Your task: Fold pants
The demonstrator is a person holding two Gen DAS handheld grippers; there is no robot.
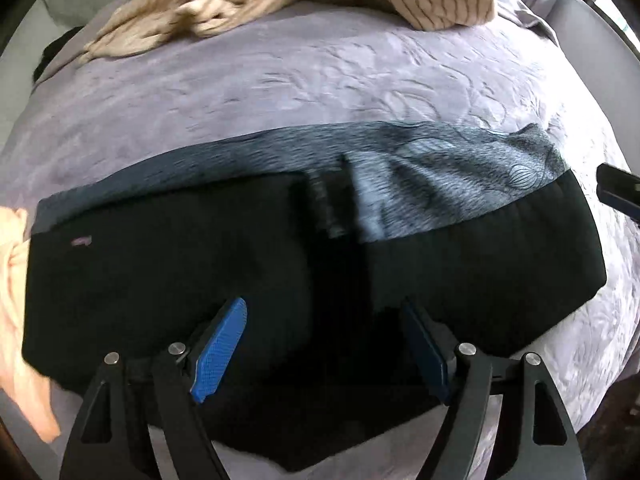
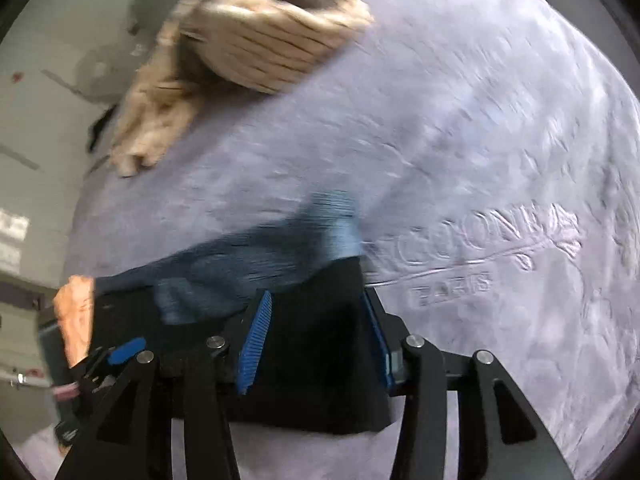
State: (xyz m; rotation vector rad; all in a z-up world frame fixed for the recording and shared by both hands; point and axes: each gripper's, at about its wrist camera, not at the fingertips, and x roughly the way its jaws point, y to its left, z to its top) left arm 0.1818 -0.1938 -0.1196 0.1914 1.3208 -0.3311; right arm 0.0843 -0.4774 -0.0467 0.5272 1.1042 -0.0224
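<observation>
Black pants (image 1: 200, 264) lie folded across the lilac bedspread (image 1: 280, 92), with their grey-blue inner side (image 1: 420, 184) showing along the far edge. My left gripper (image 1: 324, 312) is open just above the near part of the pants, its blue pads apart. My right gripper (image 2: 316, 300) is open over the right end of the pants (image 2: 320, 344), one finger at the cloth's right edge. The right gripper's tip shows at the right edge of the left wrist view (image 1: 618, 188). The left gripper shows at the lower left of the right wrist view (image 2: 120, 352).
A beige striped garment pile (image 1: 224, 4) lies at the far side of the bed, also in the right wrist view (image 2: 248, 40). A peach cloth (image 1: 16, 300) lies at the pants' left end. The bedspread has an embossed logo (image 2: 480, 248) to the right.
</observation>
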